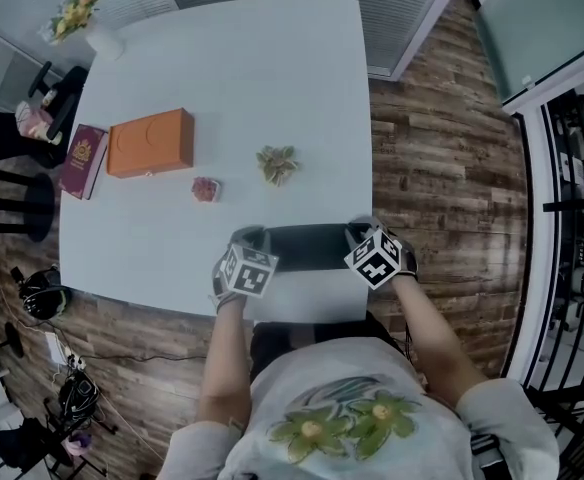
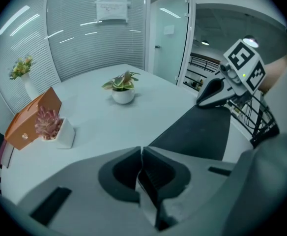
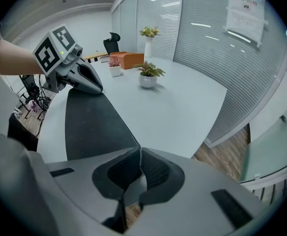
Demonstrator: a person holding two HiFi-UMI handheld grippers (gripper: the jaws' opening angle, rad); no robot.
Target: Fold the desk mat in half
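Left claw (image 2: 141, 156) and right claw (image 3: 140, 156) are each clenching an edge of the dark grey flat desk mat (image 1: 307, 246). The mat is stretching between them over the white desk (image 1: 242, 88). White paper notice (image 2: 112, 4) is hanging beyond left claw; print illegible.

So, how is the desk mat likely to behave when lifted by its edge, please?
The desk mat is probably floppy: a dark strip of it is turned up between the left gripper and the right gripper, both shut on its edge. It fits between closed jaws, so it seems thin and likely light. Its middle may sag.
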